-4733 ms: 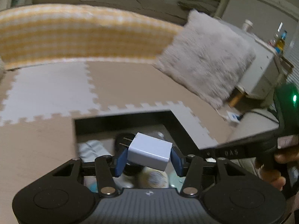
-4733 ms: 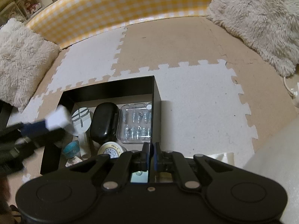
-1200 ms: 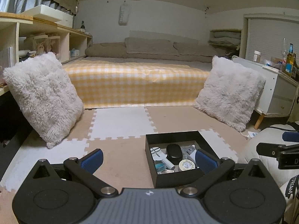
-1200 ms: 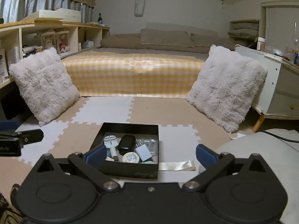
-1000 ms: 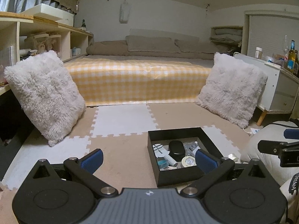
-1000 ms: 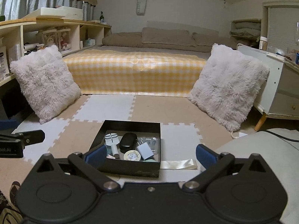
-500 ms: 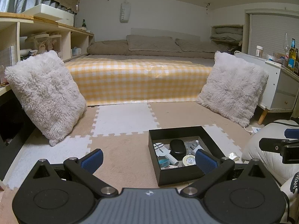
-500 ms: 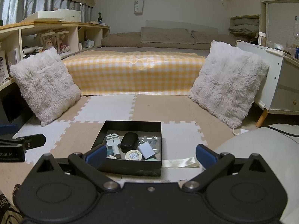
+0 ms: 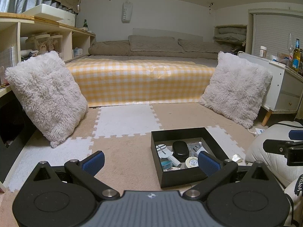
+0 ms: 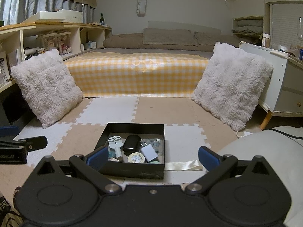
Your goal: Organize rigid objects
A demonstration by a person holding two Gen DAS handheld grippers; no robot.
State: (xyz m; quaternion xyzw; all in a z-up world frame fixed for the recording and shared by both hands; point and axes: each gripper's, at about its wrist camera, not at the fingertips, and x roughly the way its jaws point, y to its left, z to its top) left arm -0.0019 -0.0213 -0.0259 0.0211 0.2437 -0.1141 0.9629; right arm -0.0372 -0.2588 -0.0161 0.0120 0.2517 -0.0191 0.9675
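Hovering empty, left gripper (image 9: 150, 161) and right gripper (image 10: 152, 158) spread their fingers wide near the black box (image 10: 132, 171).

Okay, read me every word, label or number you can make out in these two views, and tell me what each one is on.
"SWEETZ" – white wall hanging above the bed, letters running top to bottom.
"obot.AI", start cut off – black arm of the left gripper, seen from the right wrist view.
Round tin in the black box: printed label, too small to read.
Bottle on the white cabinet: label blurred.
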